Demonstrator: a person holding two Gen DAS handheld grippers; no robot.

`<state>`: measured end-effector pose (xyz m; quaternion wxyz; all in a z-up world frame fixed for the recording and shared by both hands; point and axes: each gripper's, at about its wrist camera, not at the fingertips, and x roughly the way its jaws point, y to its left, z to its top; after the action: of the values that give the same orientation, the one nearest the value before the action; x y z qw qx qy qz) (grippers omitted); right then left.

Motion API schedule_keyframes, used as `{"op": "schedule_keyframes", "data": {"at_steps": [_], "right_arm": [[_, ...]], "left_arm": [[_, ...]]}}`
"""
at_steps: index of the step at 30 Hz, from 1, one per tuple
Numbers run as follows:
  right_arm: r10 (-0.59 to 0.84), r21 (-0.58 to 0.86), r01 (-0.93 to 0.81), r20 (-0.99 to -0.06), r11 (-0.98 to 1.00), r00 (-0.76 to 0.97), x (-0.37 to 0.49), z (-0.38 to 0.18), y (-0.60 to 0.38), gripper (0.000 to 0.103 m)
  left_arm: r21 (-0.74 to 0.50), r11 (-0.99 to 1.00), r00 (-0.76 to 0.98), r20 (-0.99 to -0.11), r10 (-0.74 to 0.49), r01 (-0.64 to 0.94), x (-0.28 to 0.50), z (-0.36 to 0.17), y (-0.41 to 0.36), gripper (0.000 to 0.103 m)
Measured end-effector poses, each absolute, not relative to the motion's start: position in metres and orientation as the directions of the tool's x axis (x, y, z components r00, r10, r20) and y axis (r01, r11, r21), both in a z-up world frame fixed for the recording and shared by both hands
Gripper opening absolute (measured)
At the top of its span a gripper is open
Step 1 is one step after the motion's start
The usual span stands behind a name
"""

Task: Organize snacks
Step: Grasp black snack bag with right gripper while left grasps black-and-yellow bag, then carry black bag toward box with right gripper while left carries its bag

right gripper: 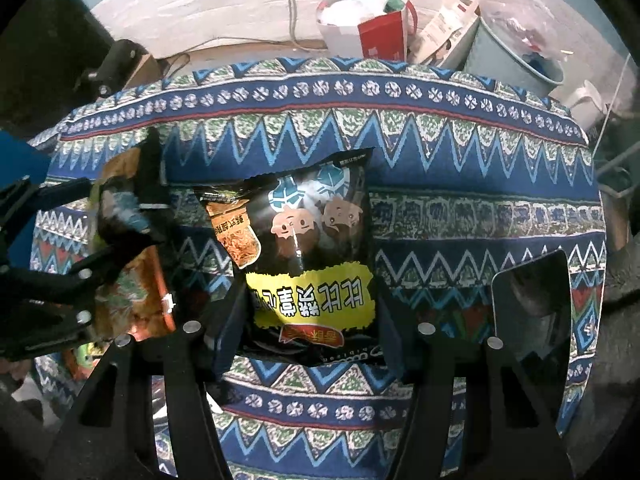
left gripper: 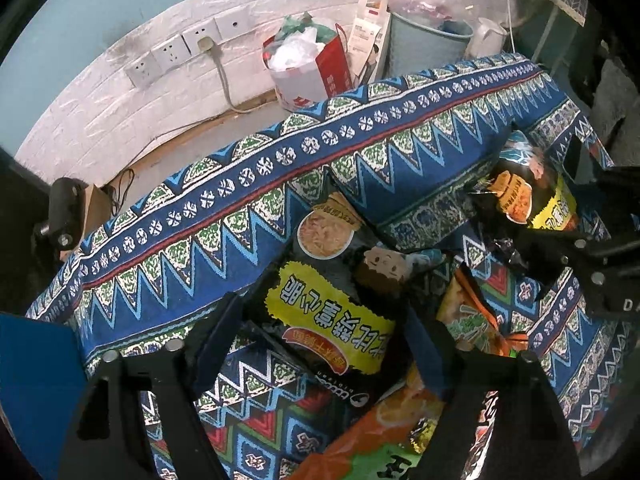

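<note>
My left gripper point(left gripper: 320, 336) has its blue-padded fingers on either side of a black snack bag with a yellow label point(left gripper: 332, 312), lying on the patterned blue cloth point(left gripper: 224, 216). Orange snack bags point(left gripper: 384, 428) lie below and right of it. My right gripper point(right gripper: 308, 320) holds an identical black and yellow snack bag point(right gripper: 308, 256) between its fingers, above the cloth point(right gripper: 440, 160). The right gripper with its bag also shows in the left wrist view point(left gripper: 532, 200), and the left gripper shows in the right wrist view point(right gripper: 120, 232) among orange bags point(right gripper: 132, 292).
Behind the cloth stand a red and white paper bag point(left gripper: 308, 64), a teal bin point(left gripper: 424, 40), a white kettle point(left gripper: 488, 36), and wall sockets with a plugged cable point(left gripper: 192, 44). A dark mirror-like panel point(right gripper: 532, 300) sits at the right.
</note>
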<state>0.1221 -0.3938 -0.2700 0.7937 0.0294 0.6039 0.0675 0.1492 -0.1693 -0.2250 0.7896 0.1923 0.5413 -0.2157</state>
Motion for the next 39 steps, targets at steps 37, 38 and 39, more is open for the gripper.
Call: {"op": "schedule_keyframes", "data": {"at_steps": [37,38,39], "right_arm": [[0.169,0.116,-0.151,-0.895,0.982,0.414,0.090,-0.190,-0.358,0.058],[0.171,0.115,-0.157,-0.891,0.981,0.421,0.088,-0.185,-0.356,0.058],[0.173,0.113,-0.161,-0.888,0.980,0.426,0.088,-0.182,-0.354,0.058]], "left_arm": [[0.082,0.883,0.451,-0.879,-0.154,0.462,0.103,-0.153,-0.117,0.018],[0.086,0.884,0.458,-0.876,-0.153,0.459,0.100,-0.150,-0.115,0.018],[0.091,0.885,0.466,-0.872,-0.150,0.457,0.098,-0.146,-0.113,0.018]]}}
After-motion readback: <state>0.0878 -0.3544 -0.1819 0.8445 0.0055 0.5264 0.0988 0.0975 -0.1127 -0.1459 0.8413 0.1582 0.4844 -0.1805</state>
